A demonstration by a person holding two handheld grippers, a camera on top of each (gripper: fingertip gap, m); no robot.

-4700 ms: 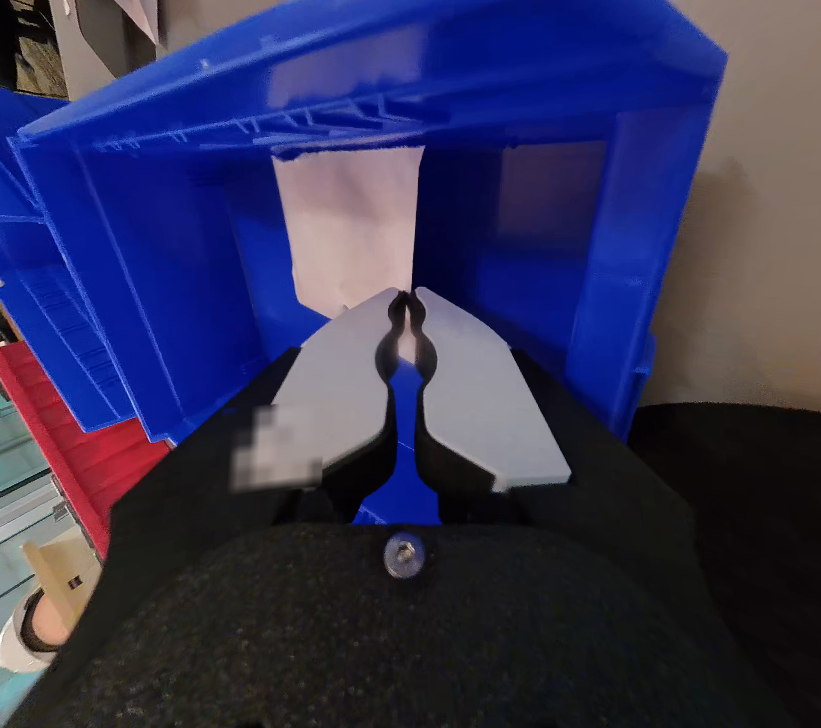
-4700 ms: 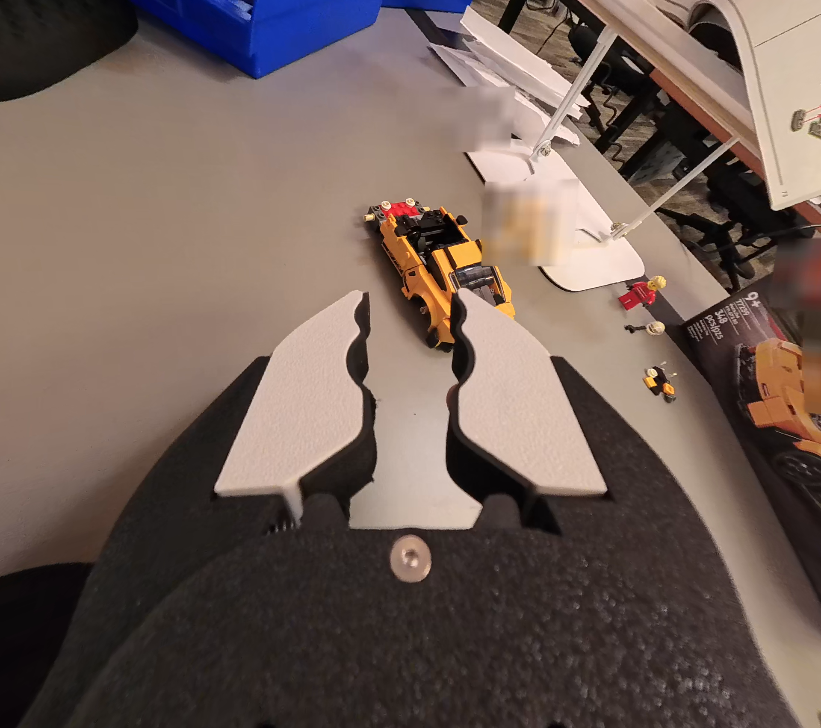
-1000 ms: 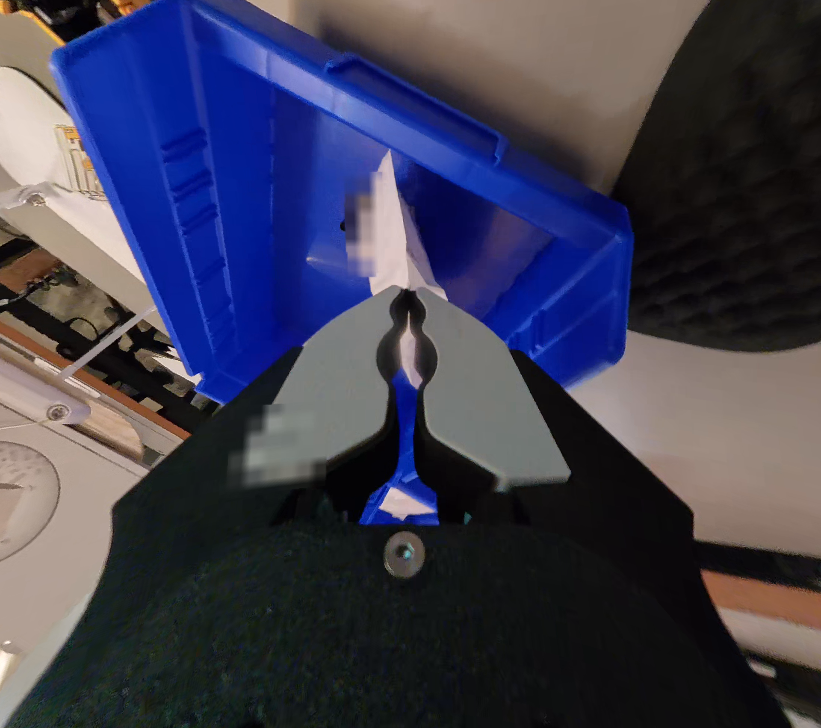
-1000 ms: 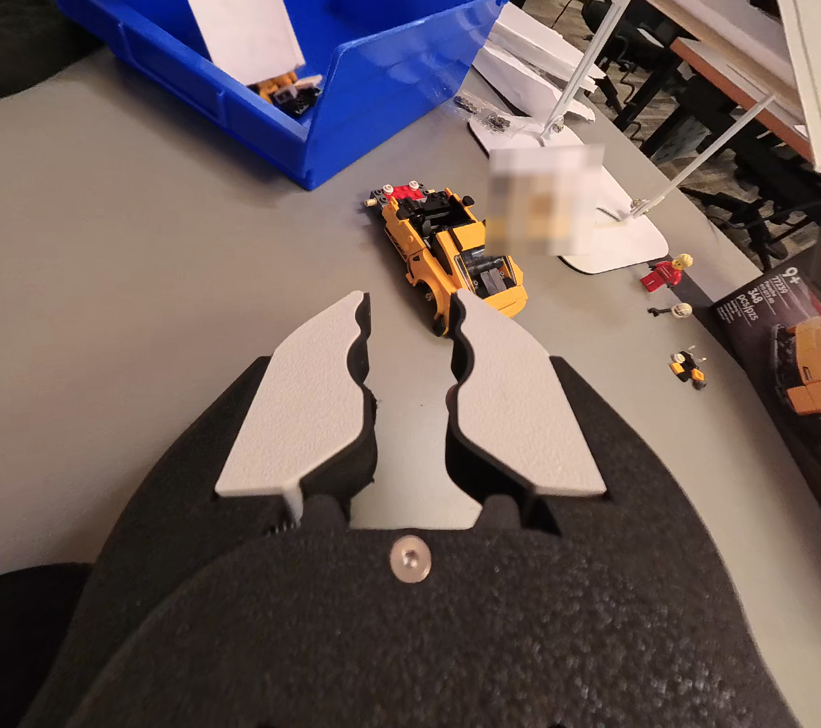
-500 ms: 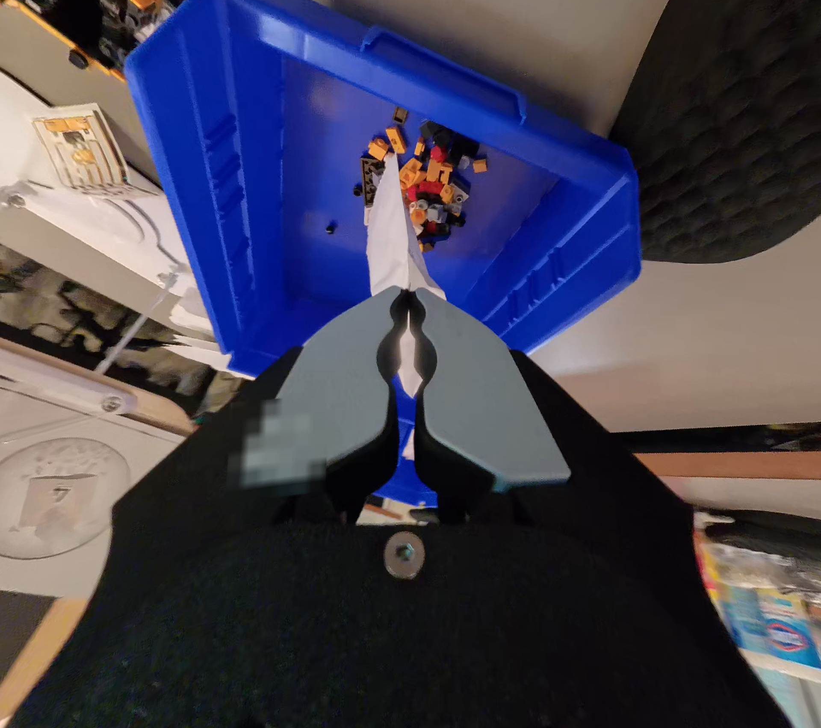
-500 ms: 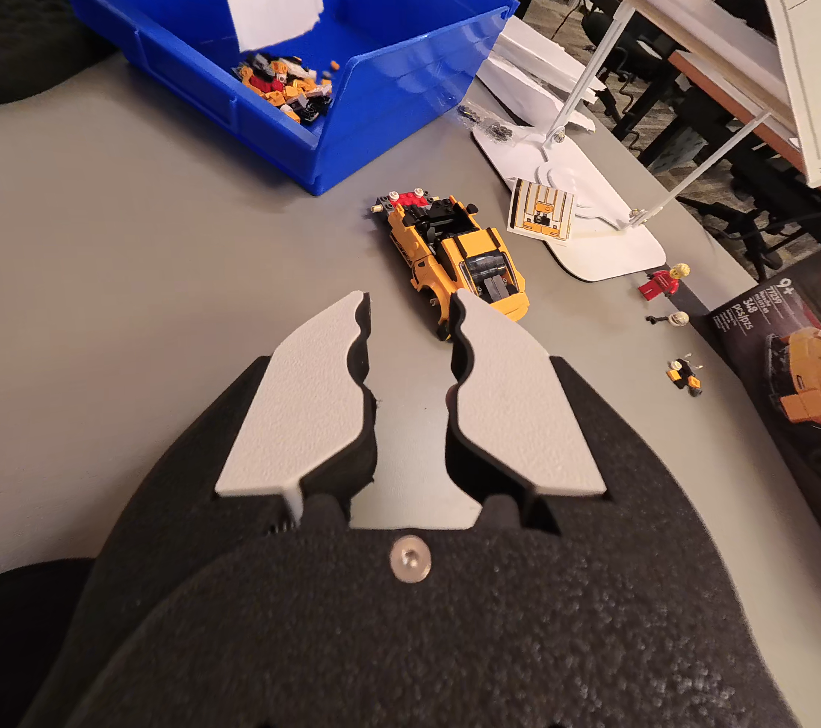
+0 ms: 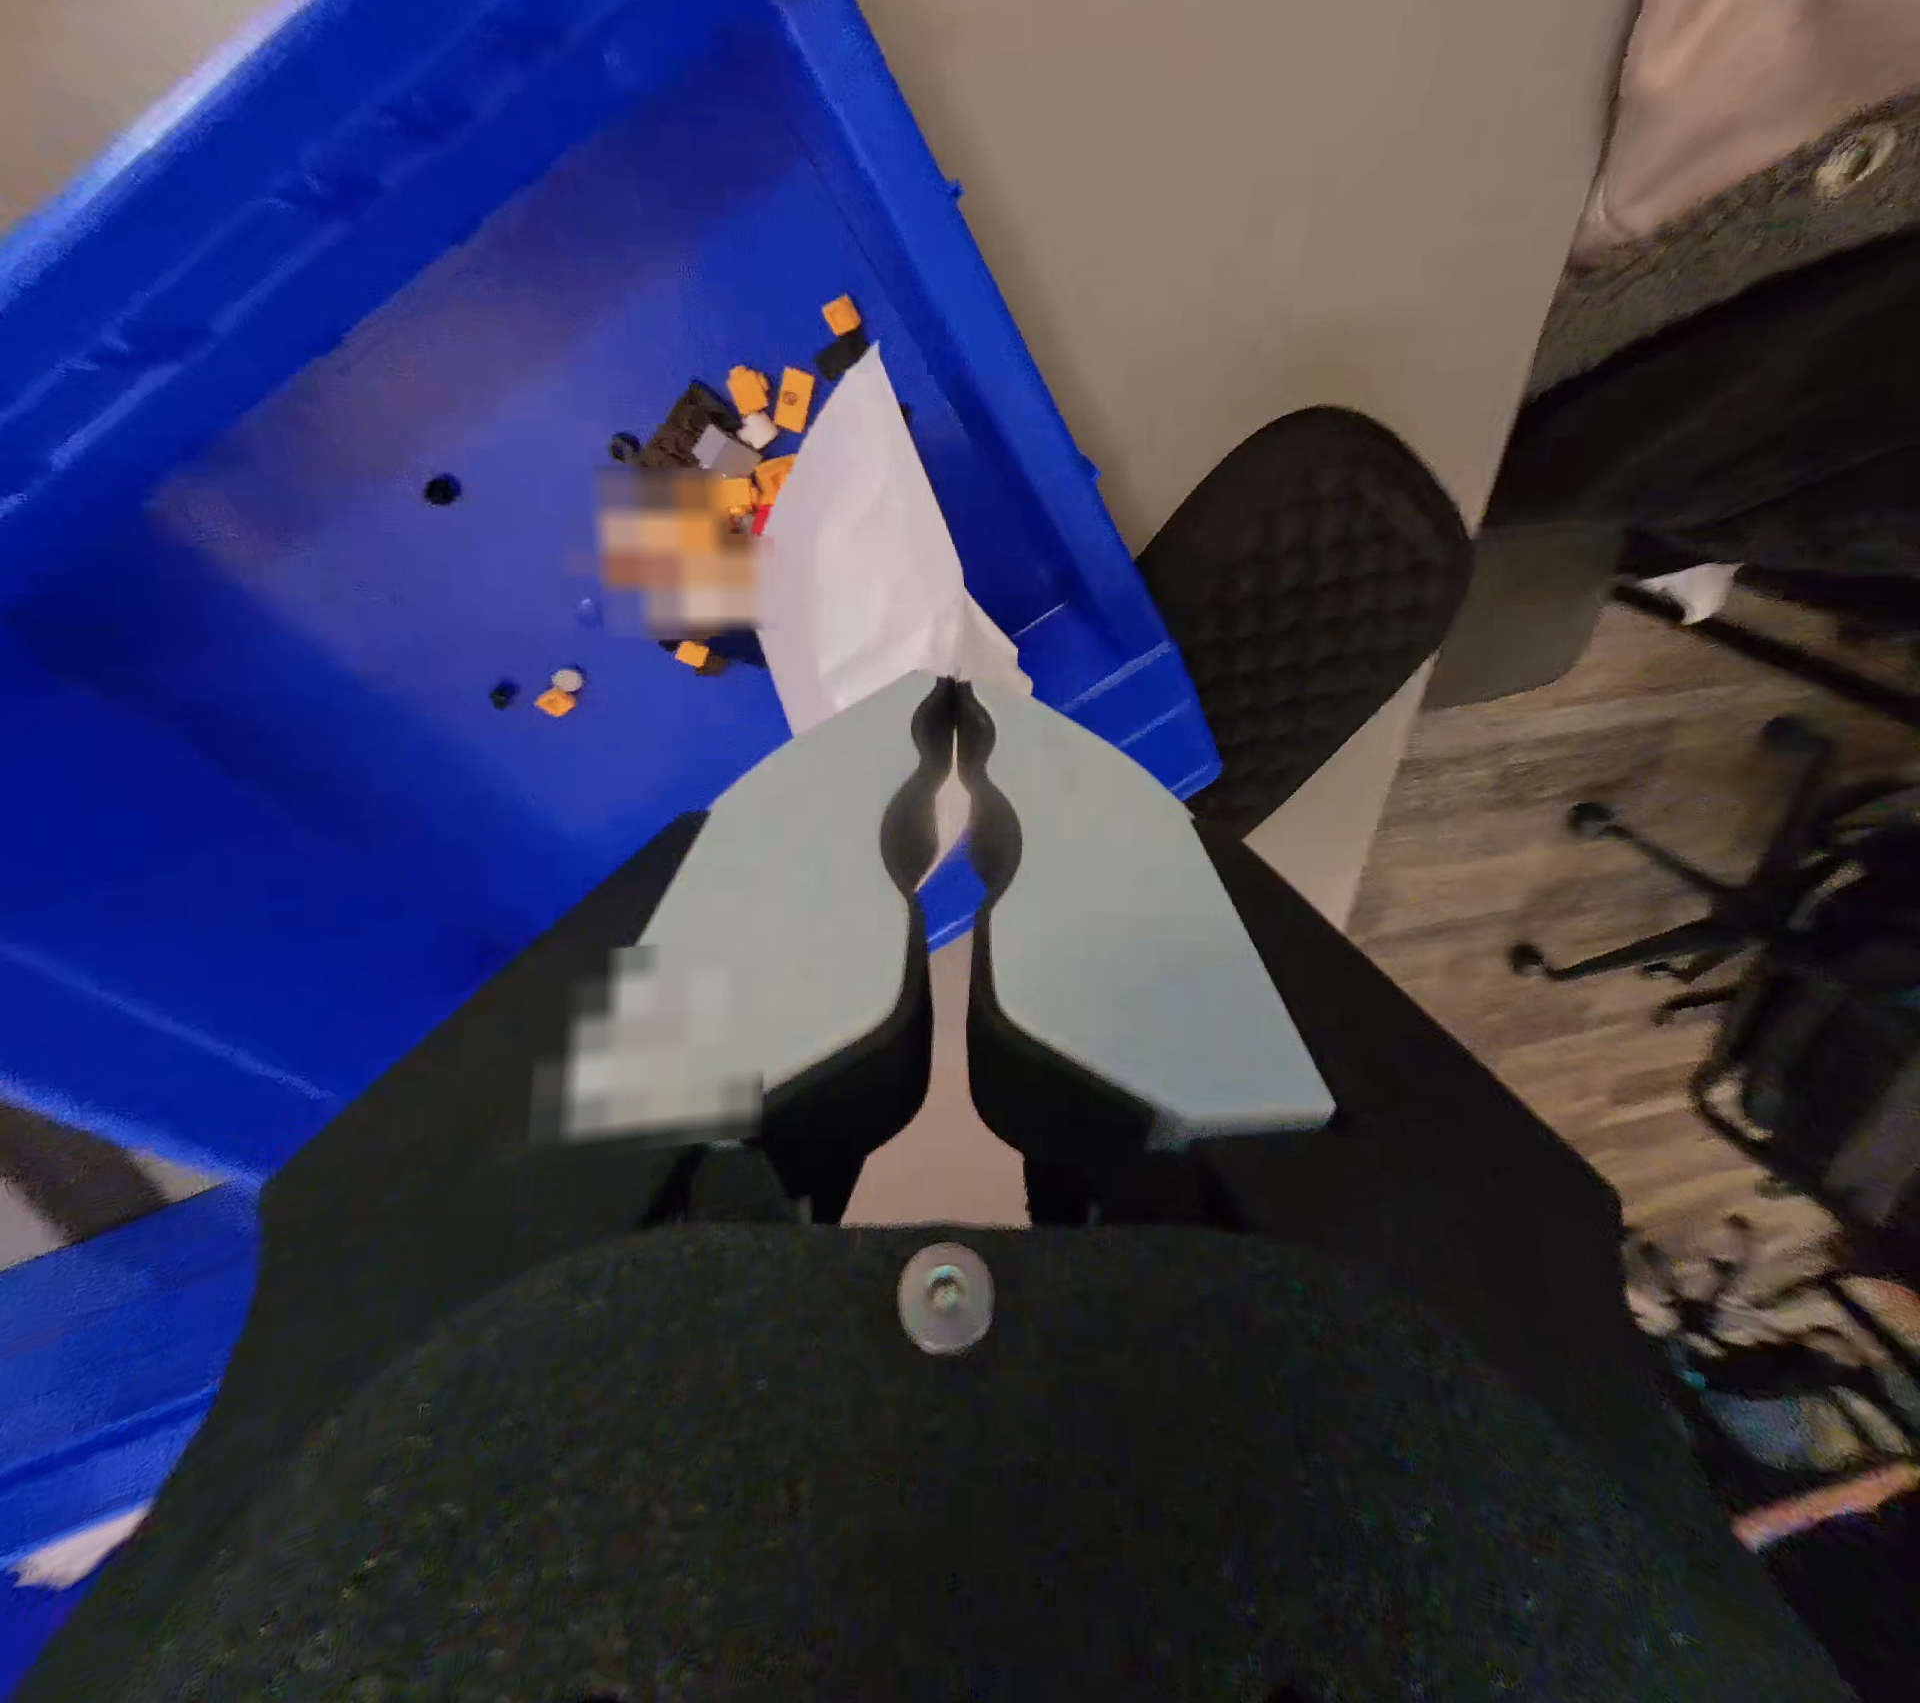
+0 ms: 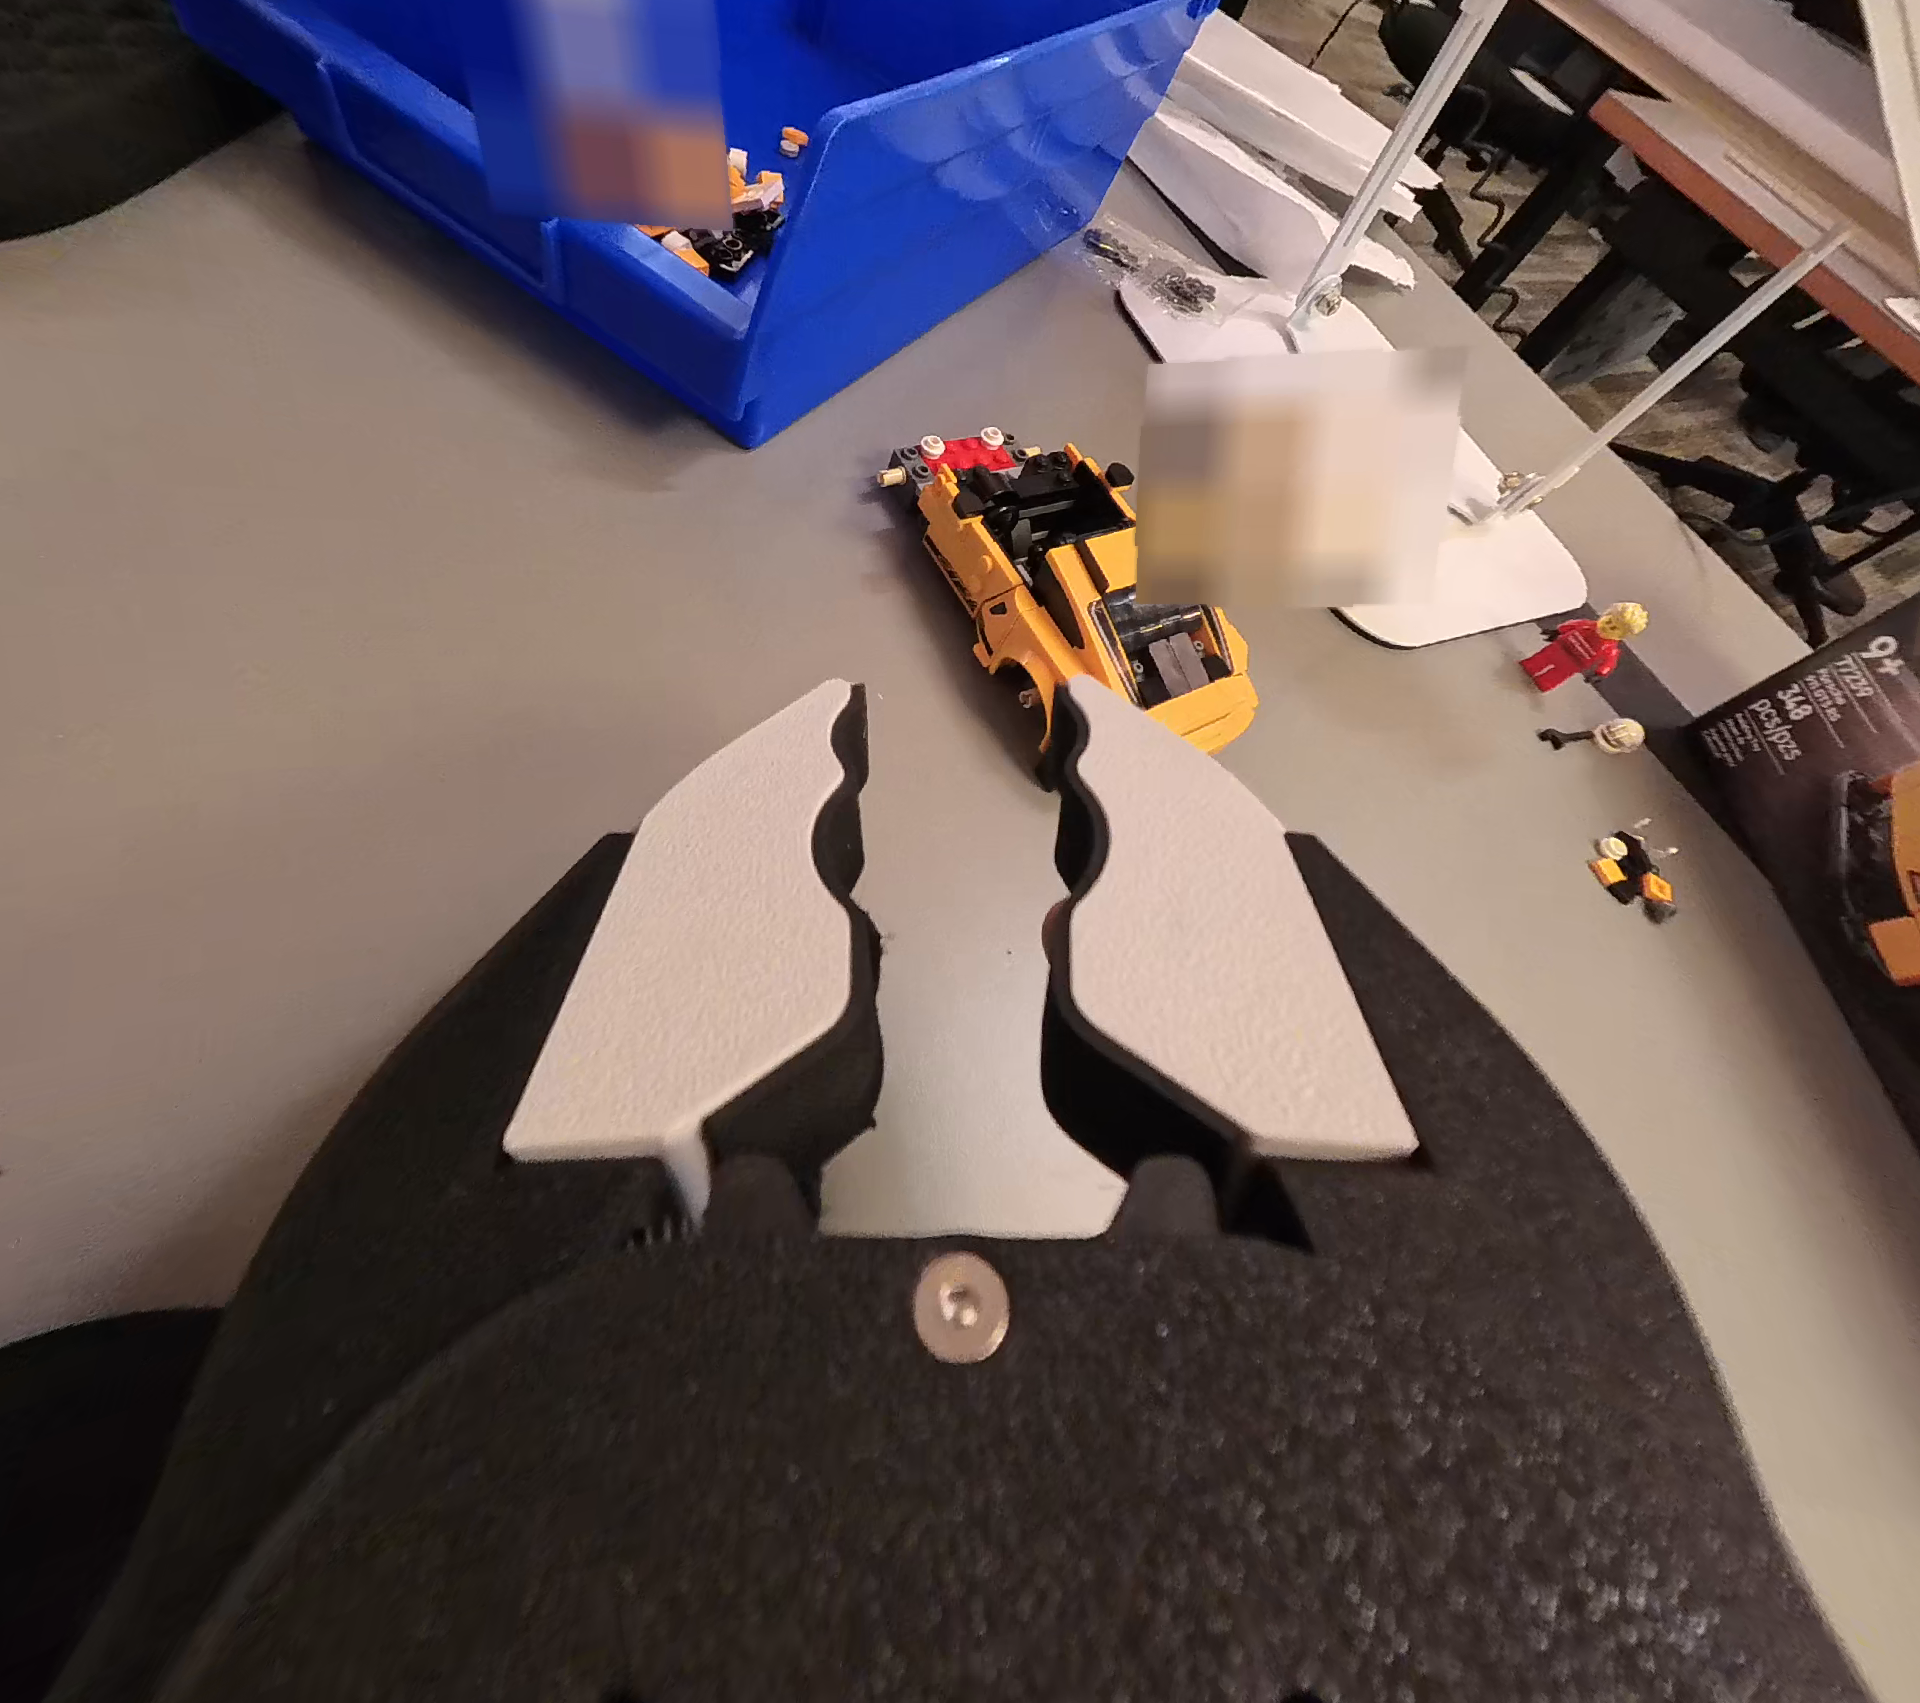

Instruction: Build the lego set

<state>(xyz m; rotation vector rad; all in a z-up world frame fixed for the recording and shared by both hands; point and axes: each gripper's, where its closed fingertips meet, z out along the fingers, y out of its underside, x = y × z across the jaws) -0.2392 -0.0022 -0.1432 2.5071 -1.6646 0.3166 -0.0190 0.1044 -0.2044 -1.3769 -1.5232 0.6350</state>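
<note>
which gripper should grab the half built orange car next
Right. The right gripper is open and empty, with the orange car on the table just past its fingertips. The left gripper is shut on the white paper bag above the blue bin.

The left gripper (image 7: 954,703) pinches a white paper bag (image 7: 868,552) above the blue bin (image 7: 343,219), loose bricks (image 7: 743,417) scattered on its floor.
</note>
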